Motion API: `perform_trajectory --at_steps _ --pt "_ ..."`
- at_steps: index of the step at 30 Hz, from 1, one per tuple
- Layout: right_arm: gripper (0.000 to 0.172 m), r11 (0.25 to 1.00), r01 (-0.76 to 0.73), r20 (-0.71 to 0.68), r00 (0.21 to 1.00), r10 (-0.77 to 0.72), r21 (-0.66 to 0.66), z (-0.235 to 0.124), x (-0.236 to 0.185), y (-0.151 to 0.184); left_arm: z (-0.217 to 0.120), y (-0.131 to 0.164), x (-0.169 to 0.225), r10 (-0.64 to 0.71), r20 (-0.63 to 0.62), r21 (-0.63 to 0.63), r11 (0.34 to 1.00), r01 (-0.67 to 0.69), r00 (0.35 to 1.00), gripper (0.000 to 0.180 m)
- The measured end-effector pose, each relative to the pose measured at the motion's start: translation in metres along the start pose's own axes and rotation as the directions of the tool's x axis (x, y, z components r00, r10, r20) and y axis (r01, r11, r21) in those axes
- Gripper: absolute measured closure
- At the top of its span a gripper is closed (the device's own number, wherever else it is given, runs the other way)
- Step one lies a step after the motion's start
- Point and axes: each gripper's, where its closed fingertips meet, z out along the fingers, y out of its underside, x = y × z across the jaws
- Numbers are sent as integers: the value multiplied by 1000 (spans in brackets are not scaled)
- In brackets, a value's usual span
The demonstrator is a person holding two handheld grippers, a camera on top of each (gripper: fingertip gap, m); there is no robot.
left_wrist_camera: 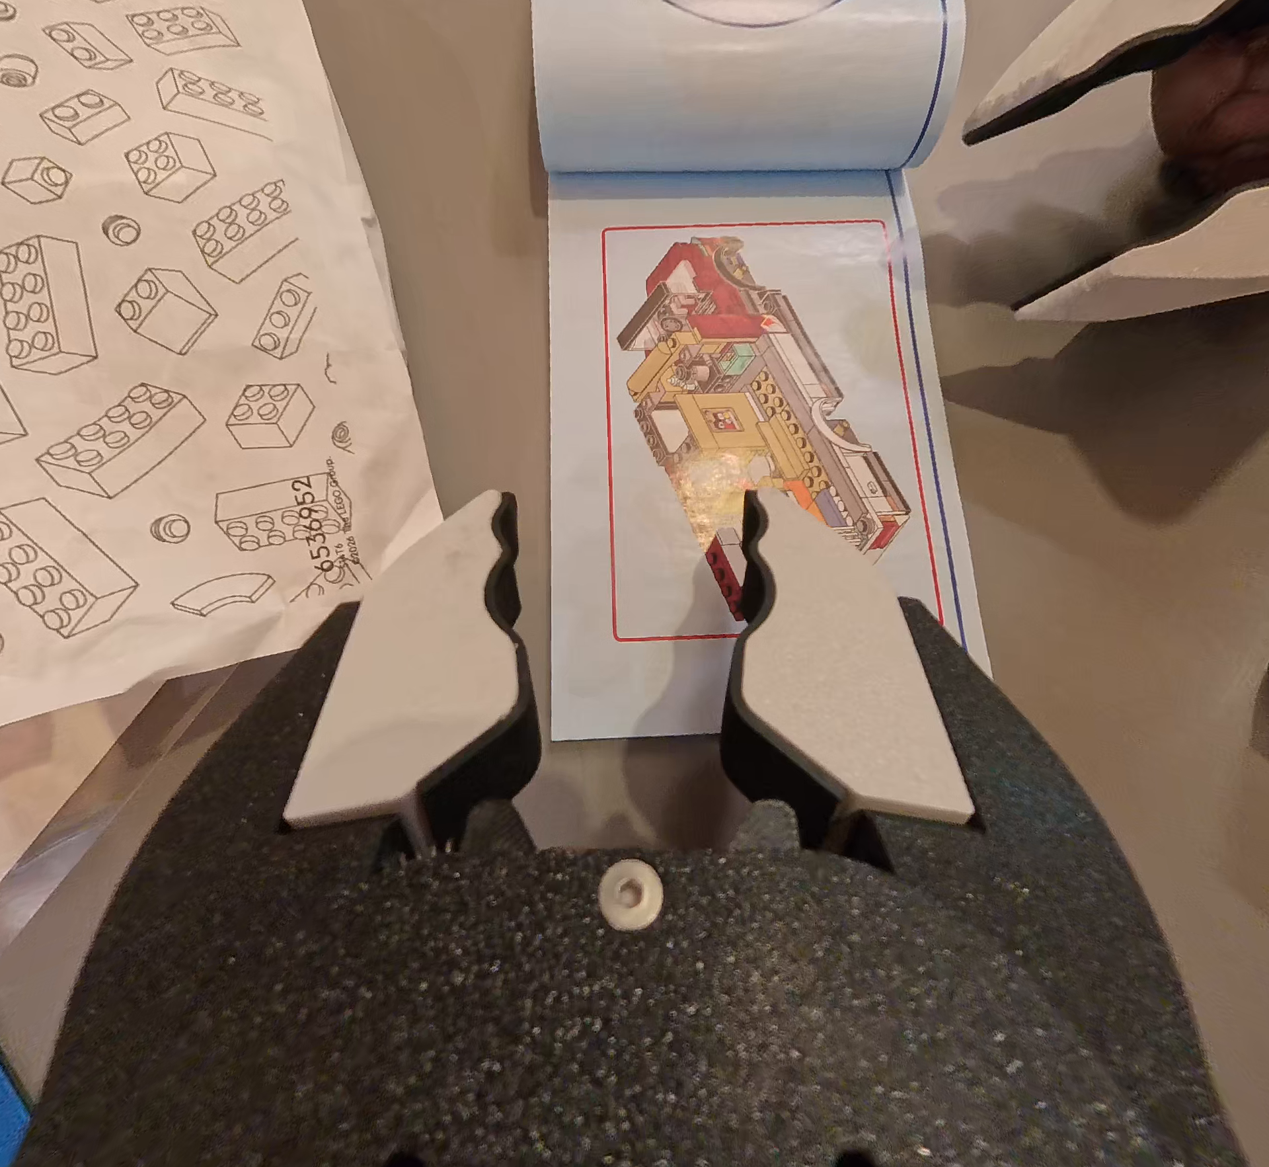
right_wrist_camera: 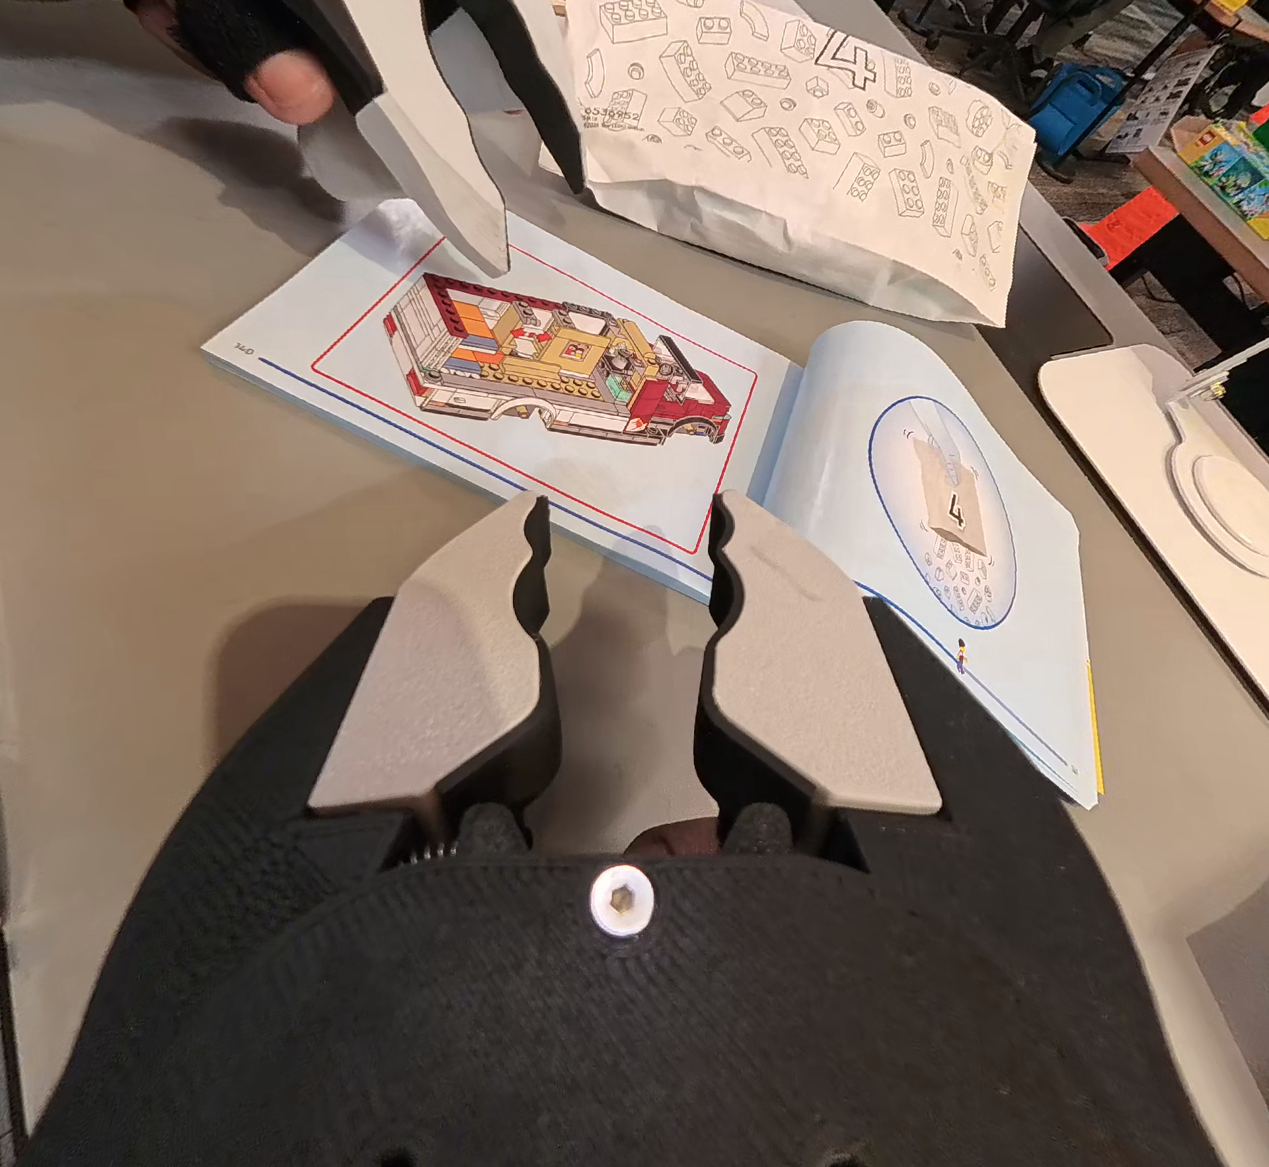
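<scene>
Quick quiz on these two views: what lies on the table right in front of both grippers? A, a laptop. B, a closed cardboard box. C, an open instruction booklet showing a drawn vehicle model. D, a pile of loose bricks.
C: the open instruction booklet lies flat on the grey table, its page showing a red and tan vehicle drawing, with the open left gripper and open right gripper over its edges.

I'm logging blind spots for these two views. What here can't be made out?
- Paper bag: its contents are hidden by its own paper in both views.
- Booklet: part of the picture is covered by the left gripper finger and washed out by glare.
- White device: cut by the right wrist view's edge.
</scene>
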Motion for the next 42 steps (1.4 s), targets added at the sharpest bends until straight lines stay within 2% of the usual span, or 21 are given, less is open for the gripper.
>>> perform_trajectory --at_steps 11,19,25,29,33,37,42 --pt "127 1000 5 1 1000 -5 -4 0 -1 0 -4 -7 -6 -10 32 40 999 9 999 117" --pt "127 1000 8 1 1000 -8 -5 0 -1 1 -23 -25 -34 -117 138 190 978 89 984 118" --pt "127 1000 8 1 1000 -8 -5 0 -1 0 -52 -30 -74 -313 257 348 913 214 915 118" --pt "127 1000 8 1 1000 -8 -5 1 -1 1 -62 -9 -100 -461 322 358 868 345 827 119" --pt "127 1000 9 1 1000 -9 -6 1 -2 1 -57 5 -106 -539 303 338 832 440 786 120" --pt "127 1000 9 1 1000 -9 -6 1 -2 1 -52 13 -107 -569 295 316 816 484 768 123" --pt "127 1000 10 1 1000 -10 -6 1 -2 1 -43 13 -103 -608 220 317 784 534 763 126"
